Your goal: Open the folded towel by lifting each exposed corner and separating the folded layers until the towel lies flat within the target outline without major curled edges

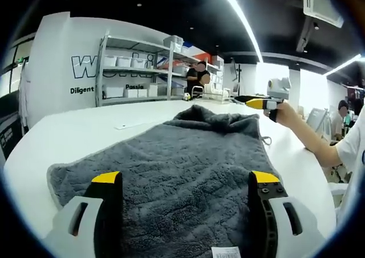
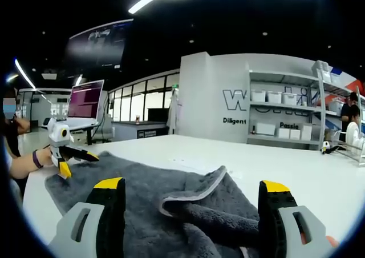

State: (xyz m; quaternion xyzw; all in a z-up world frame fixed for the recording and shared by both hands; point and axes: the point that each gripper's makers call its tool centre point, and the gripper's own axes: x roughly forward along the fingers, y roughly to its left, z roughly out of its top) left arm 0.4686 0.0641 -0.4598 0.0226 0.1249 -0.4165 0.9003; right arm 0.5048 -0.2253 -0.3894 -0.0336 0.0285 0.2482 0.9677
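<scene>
Two grippers over grey towel [image 1: 182, 166] on white table [image 1: 74, 135]; left gripper [image 1: 185, 181] jaws spread, above towel's near edge; right gripper [image 2: 191, 189] jaws spread, over folded-back corner [image 2: 197, 192]; neither gripping.

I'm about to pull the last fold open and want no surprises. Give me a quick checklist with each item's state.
1. Left gripper open over the grey plush towel: ok.
2. Right gripper open, facing the folded-over corner: ok.
3. Towel fully flat: not ok, far end bunched.
4. White table bare beside the towel: ok.
5. Target outline visible: cannot tell.
</scene>
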